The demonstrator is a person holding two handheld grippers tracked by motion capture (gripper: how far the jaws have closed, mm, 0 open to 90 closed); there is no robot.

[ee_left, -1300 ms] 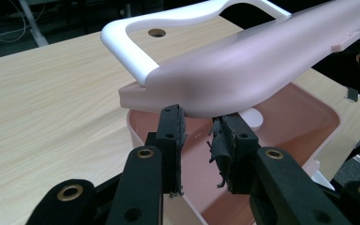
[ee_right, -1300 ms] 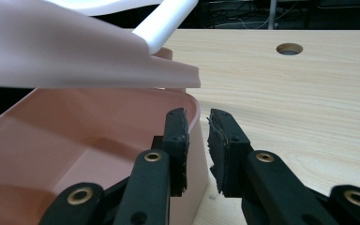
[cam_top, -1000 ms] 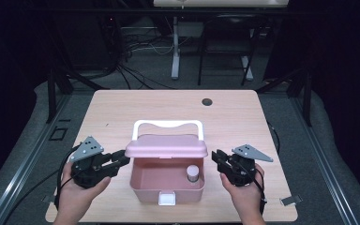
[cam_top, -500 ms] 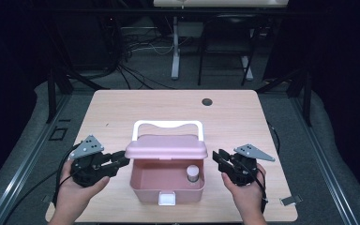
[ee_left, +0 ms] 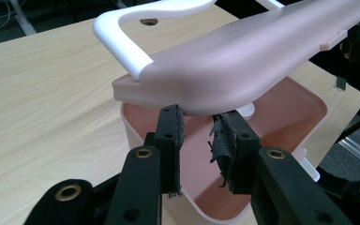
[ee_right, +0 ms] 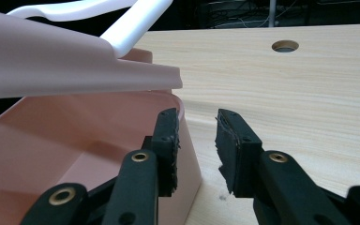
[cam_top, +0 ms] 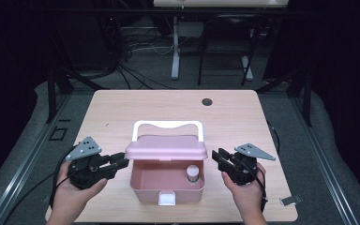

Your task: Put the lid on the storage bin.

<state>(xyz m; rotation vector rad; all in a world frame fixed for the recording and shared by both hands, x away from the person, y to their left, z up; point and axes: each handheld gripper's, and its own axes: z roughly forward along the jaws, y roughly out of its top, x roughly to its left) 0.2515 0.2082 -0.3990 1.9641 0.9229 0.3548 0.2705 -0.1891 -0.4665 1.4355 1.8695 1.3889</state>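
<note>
Light wood-grain rectangular table (cam_top: 122, 112): one, carrying one pink plastic storage box (cam_top: 143, 185) with one raised pink lid (cam_top: 166, 149) and one white arched handle (cam_top: 168, 124). The box sits between the two grippers. Left gripper (cam_top: 120, 161): jaws apart, tips just under the lid's left corner, box wall directly ahead; nothing is clamped. Right gripper (cam_top: 217, 156): jaws have just been opening, now apart, nothing between them; the box's right wall lies just beside its left jaw. One small white-capped bottle (cam_top: 193, 174) stands inside the box. One round hole (cam_top: 207, 101) lies far beyond both jaws.
</note>
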